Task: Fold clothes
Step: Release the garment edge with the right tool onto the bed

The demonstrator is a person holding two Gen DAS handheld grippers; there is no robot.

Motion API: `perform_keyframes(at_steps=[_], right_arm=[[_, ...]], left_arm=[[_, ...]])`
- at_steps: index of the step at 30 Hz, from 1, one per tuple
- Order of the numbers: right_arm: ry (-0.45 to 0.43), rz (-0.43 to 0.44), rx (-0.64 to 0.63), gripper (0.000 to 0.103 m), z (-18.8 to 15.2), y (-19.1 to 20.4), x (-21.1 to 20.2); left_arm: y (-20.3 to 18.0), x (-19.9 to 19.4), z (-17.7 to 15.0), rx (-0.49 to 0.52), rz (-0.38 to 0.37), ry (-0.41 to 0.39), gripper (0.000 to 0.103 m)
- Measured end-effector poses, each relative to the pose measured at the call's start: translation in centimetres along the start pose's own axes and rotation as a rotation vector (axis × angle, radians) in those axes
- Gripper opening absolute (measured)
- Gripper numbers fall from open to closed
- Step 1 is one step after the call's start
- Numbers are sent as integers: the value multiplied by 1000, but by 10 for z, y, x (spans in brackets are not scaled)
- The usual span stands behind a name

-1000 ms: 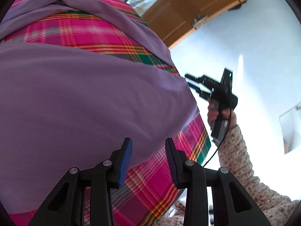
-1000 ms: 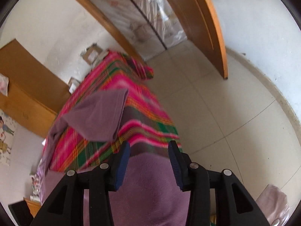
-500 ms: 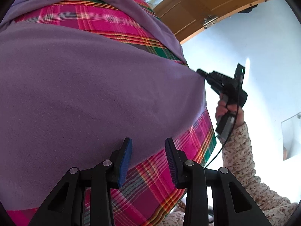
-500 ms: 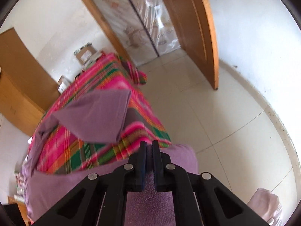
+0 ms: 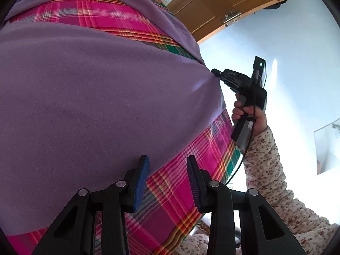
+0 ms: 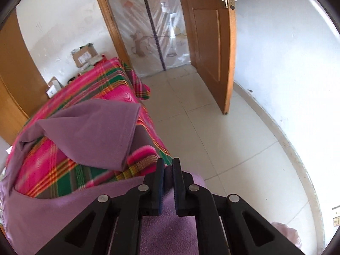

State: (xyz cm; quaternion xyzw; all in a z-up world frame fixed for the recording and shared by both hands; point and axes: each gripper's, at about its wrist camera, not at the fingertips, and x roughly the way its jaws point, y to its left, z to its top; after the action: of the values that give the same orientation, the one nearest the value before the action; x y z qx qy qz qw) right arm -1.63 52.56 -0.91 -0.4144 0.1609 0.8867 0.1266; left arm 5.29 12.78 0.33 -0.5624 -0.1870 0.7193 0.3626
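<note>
A purple garment [image 5: 95,95] lies spread over a table covered in pink plaid cloth [image 5: 180,191]. My left gripper [image 5: 167,161] hovers open at the garment's near hem, with only the hem and plaid cloth below its pads. At the garment's right corner, my right gripper [image 5: 216,72] pinches the fabric. In the right wrist view the right gripper [image 6: 168,165] has purple fabric squeezed between its pads, and its jaws are opening slightly. Beyond it, a sleeve or flap of the garment [image 6: 89,131] lies folded over the plaid cloth [image 6: 106,80].
A person's hand and floral sleeve [image 5: 265,165] hold the right gripper. A tiled floor [image 6: 212,138] lies right of the table, with an open wooden door [image 6: 212,53] and a plastic-curtained doorway [image 6: 153,31]. Cardboard boxes [image 6: 84,55] sit at the table's far end.
The right gripper went from open above the garment's edge to pinched on its corner, and has lifted it a little. The left gripper stays in place, still open.
</note>
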Motion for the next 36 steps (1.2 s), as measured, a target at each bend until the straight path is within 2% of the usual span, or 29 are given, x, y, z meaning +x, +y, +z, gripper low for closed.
perform_keyframes(at_steps=[3, 5, 10, 16, 20, 22, 24, 28, 32, 36], right_arm=[[-35, 1, -12, 13, -4, 10, -17], [-56, 25, -21, 19, -10, 20, -31], [-59, 138, -72, 21, -20, 58, -50], [-29, 271, -201, 23, -49, 126, -71], [2, 376, -312, 23, -70, 186, -78], [31, 431, -390, 24, -88, 217, -82], [51, 473, -453, 25, -104, 245, -86], [79, 562, -586, 26, -142, 301, -97], [118, 663, -723, 29, -186, 356, -110], [159, 739, -836, 36, -222, 397, -117]], left_arm=[[7, -17, -2, -17, 18, -49, 38], [21, -41, -6, -58, 42, -120, 38], [70, -117, -24, -198, 147, -304, 38], [134, -215, -75, -438, 256, -568, 38], [168, -255, -113, -577, 349, -684, 40], [184, -270, -132, -650, 353, -734, 40], [195, -277, -144, -703, 347, -758, 40], [209, -284, -155, -737, 342, -785, 40], [222, -281, -156, -750, 286, -770, 40], [230, -280, -160, -756, 269, -772, 40]])
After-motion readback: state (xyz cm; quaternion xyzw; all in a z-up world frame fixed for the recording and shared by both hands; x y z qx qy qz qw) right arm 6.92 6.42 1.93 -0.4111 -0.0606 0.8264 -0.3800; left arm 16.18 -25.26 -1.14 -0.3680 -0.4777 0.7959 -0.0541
